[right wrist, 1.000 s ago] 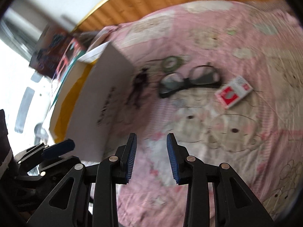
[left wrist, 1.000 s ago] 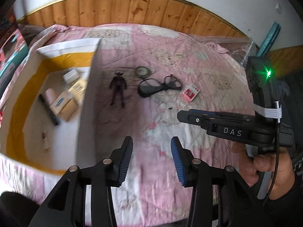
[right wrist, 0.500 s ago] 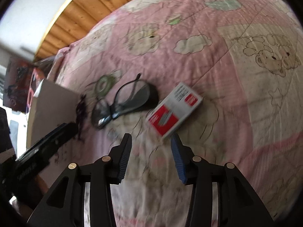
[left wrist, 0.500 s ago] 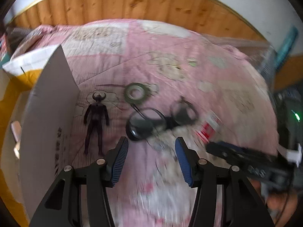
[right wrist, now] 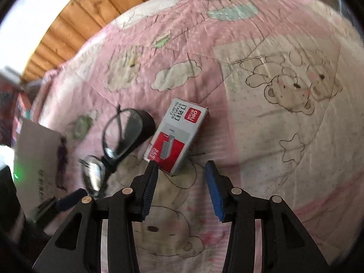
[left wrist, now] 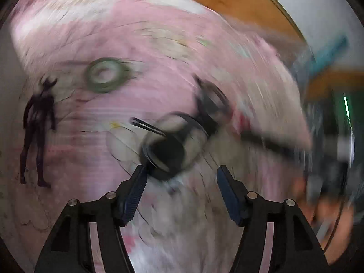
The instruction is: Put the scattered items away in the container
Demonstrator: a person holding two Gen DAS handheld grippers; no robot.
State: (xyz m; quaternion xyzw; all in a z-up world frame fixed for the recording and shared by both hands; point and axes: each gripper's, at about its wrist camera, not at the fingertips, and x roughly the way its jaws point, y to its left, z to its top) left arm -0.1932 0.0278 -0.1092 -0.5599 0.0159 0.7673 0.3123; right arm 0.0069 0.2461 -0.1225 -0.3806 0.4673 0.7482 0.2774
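The left gripper (left wrist: 179, 191) has its fingers spread with nothing between them, close over the glasses (left wrist: 175, 150) lying on the pink bedspread (left wrist: 159, 91). The right gripper (right wrist: 179, 188), fingers likewise spread and empty, sits just short of the staple box (right wrist: 177, 136), which lies just beside the glasses, well in from the bed's edges. The left view is badly smeared, so the alignment there is uncertain. A closing pinch could land on a lens or a thin temple arm and bend or flip the frame. With both grippers near each other, they may collide, or one may nudge the other's target. The tape roll (left wrist: 104, 75) and dark figurine (left wrist: 38, 132) wait nearer the container (right wrist: 34, 159).
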